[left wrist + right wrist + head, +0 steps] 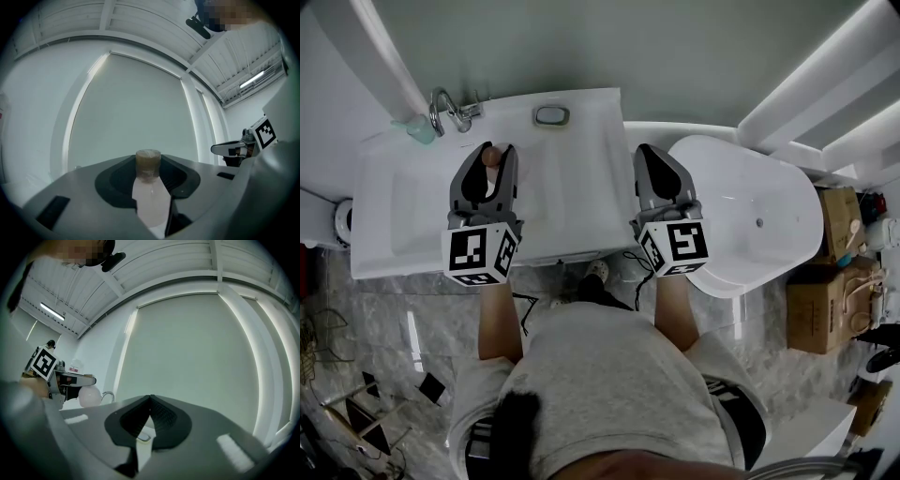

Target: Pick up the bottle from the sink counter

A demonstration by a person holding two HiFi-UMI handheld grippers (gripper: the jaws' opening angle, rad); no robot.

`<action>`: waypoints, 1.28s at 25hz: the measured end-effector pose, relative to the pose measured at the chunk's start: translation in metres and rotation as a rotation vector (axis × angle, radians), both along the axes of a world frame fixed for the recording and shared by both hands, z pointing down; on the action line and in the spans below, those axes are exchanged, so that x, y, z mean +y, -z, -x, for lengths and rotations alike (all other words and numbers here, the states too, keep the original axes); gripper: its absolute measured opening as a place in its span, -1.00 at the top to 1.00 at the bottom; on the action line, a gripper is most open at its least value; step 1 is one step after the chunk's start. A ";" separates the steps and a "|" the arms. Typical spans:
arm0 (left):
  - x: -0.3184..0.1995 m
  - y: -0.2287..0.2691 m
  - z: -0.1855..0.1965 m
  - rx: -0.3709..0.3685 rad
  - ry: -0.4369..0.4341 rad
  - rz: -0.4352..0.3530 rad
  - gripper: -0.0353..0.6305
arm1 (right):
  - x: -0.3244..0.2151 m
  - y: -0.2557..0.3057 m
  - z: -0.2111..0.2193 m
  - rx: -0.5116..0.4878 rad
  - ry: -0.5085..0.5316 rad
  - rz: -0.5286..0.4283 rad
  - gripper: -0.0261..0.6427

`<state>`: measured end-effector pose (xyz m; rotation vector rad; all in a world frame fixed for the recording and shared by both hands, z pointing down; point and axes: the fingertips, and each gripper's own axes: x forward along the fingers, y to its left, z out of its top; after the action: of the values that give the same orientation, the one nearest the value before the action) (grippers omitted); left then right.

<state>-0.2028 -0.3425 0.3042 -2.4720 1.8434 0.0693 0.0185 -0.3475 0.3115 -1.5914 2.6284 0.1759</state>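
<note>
The left tool (pixel 493 151) is clamped on the bottle (pixel 491 157). Its 2 jaws hold the pale pink body (pixel 151 199) from either side, and the brown cap (pixel 148 162) pokes up just past their tips. The tool and bottle are over the white sink basin (pixel 403 211) set in the table (pixel 581 141). The chrome faucet (pixel 442 111) is just ahead of this tool and to its left. A small oval fitting (pixel 551 116) on the table's back edge sits ahead and to its right.

The right tool (pixel 647 153) is level beside the left, well apart from it, with its jaws together at the tips (pixel 150 397) and nothing between them. A white bathtub (pixel 769 197) is to its right.
</note>
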 end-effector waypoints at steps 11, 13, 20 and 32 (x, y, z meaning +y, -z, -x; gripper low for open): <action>0.039 0.006 0.024 0.002 0.018 -0.020 0.46 | 0.041 0.004 0.010 0.001 -0.033 -0.018 0.89; 0.045 0.007 0.026 0.003 0.018 -0.024 0.46 | 0.047 0.005 0.011 -0.001 -0.036 -0.021 0.89; 0.061 0.011 0.032 0.005 0.016 -0.036 0.46 | 0.063 0.006 0.017 -0.001 -0.036 -0.022 0.89; 0.070 0.016 0.032 0.011 0.000 -0.049 0.46 | 0.074 0.010 0.020 -0.003 -0.041 -0.033 0.89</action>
<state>-0.2353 -0.2721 0.2882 -2.4434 1.8236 0.1270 -0.0014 -0.2738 0.3018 -1.6349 2.5776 0.2173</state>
